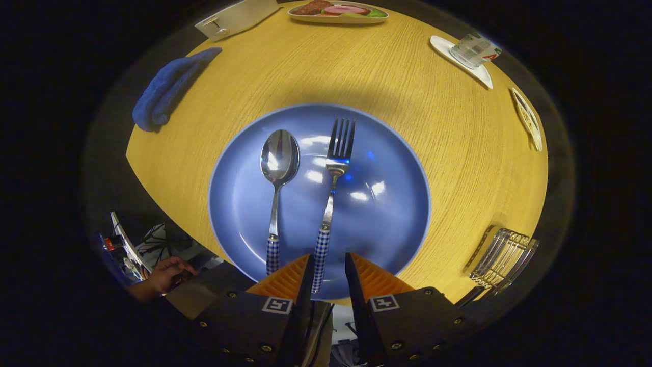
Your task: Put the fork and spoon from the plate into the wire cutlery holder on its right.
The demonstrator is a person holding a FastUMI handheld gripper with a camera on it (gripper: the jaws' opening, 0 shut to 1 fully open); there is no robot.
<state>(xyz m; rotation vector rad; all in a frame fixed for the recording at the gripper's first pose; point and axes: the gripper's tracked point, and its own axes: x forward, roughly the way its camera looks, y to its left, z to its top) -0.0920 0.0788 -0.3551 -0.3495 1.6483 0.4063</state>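
A blue plate (pixel 387 214) lies on the round wooden table (pixel 305 71) just ahead of my fingers. On it, side by side, lie a spoon (pixel 277 168) on the left and a fork (pixel 333 173) on the right, both with blue-checked handles pointing toward me. My gripper (pixel 329 256) is open, low over the plate's near rim. The end of the fork's handle sits in the gap, close against the left finger and apart from the right one. The wire cutlery holder (pixel 501 260) stands to the right of the plate, near the table's edge.
A folded blue cloth (pixel 165 89) lies far left. A dish of food (pixel 338 11) and a metal box (pixel 234 18) sit at the far side. A glass on a white dish (pixel 473 50) and a small dish (pixel 527 117) are far right. A person's hand (pixel 168 272) is below the table's left edge.
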